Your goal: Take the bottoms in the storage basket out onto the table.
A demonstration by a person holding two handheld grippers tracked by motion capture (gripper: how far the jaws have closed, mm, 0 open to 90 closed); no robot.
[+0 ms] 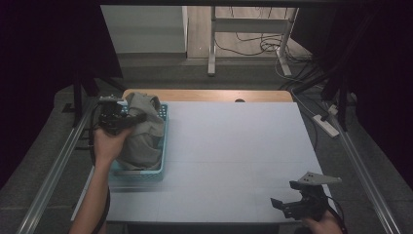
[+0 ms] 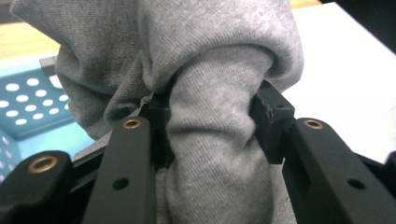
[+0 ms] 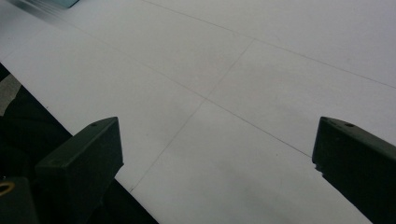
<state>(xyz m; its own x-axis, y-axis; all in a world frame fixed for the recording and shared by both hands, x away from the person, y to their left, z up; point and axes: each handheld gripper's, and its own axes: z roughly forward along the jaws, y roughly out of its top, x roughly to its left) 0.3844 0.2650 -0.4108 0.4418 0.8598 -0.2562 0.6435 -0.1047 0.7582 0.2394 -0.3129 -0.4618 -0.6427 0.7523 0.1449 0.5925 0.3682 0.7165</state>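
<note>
High view: left tool (image 1: 127,118) pinches bunched grey garment (image 1: 142,134) above teal basket (image 1: 163,146) at desk (image 1: 234,156) left. We lift straight, clearing rim. Right tool (image 1: 287,202) spread, idle near front edge.

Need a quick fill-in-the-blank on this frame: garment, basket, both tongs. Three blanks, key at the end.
1. The left tongs are shut on a grey ____.
2. The garment hangs over a light-blue perforated ____.
3. The right tongs stand ____ over the white table, nothing between them.

Missing words: garment; basket; open
</note>
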